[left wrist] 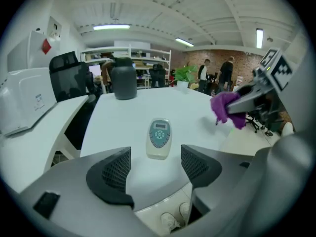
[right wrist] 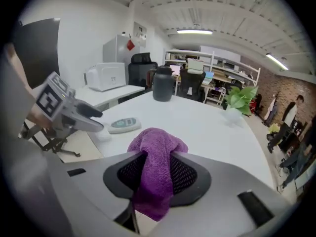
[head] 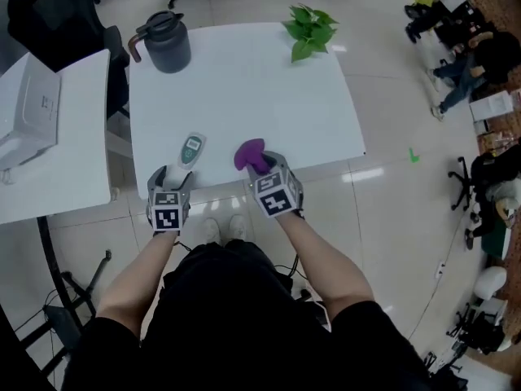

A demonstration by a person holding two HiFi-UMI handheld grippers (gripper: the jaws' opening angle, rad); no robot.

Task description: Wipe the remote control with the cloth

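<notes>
Two grippers share the work at the near edge of the table. Our right gripper (right wrist: 158,174) has its jaws pinched on a purple terry cloth (right wrist: 157,147), caught around its middle so that a soft wad bulges out ahead of the pads while a tail hangs below. We judge that grip deliberate: the wad serves as the wiping face and keeps the hard jaws off the plastic.

Our left gripper (left wrist: 155,167) stands with its jaws spread wide and nothing between the ribbed pads. It is lined up with the slim white remote control with a teal keypad (left wrist: 159,138), which lies flat just ahead of the jaws. The opening looks set to take the remote's narrow end and hold it steady during the wipe.

The remote rests close to the front edge of the white square table (head: 269,96), screen end pointing away from us. The cloth hovers just to its right, not yet touching it, so we judge that wiping has not begun.

Farther out, a dark grey lidded jug (head: 167,43) and a small green leafy plant (head: 309,27) sit well clear at the far edge.
</notes>
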